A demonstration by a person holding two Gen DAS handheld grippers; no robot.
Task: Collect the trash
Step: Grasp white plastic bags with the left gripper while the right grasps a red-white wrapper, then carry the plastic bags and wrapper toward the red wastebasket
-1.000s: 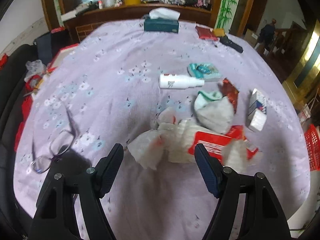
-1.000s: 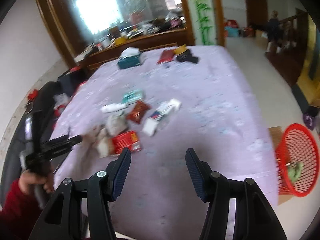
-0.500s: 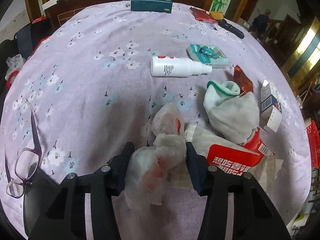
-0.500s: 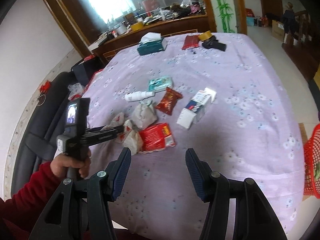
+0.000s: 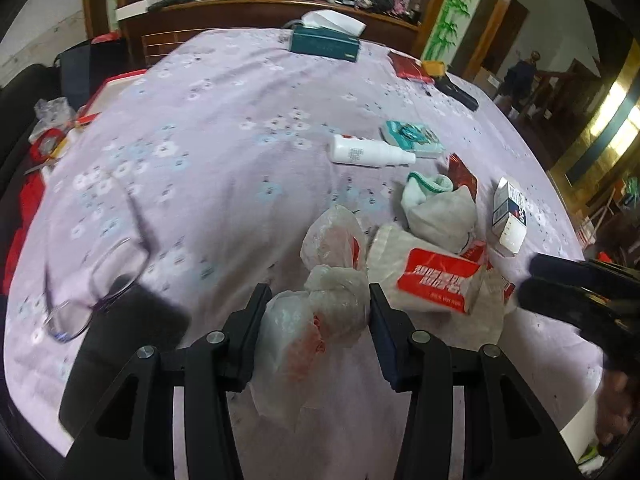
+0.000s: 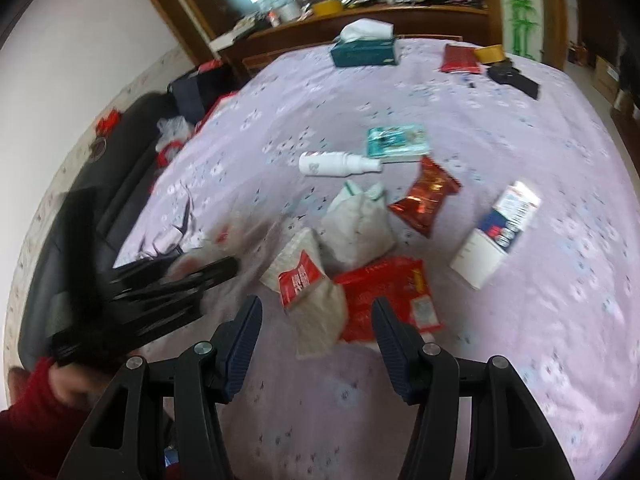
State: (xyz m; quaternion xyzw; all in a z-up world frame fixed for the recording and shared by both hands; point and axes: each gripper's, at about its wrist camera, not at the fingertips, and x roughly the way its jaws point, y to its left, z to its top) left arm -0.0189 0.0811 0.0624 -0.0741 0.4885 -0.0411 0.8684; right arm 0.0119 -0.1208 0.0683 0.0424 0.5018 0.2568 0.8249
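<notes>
Big worktop [image 5: 224, 128] w/ lilac flowered cloth carries everything, trash heaped near your edge. Your L tongs [image 5: 318, 316] are clamped on a crumpled white plastic bag [image 5: 296, 344] w/ red print, both pads against it, bag lying on the cloth at the near-left end of the heap. Your R tongs [image 6: 316, 336] hang abt half-wide w/ nothing between them, just above the red wrapper [image 6: 388, 296] and a white-and-red packet [image 6: 304, 280] at the heap's front. Behind those sits a grey-white cloth pouch [image 6: 358, 224], touching the packet. To its right lie a shiny red snack bag [image 6: 426, 196] and, further right, a white-and-blue carton [image 6: 496, 232] on its side. Beyond the heap: white spray bottle [image 6: 336, 163] lying flat, teal wipes pack [image 6: 398, 142] just beside its nozzle. Far edge has a dark-green tissue box [image 6: 364, 53]. Glasses [image 5: 92, 280] lie on the cloth left of your L tongs, blurred.
</notes>
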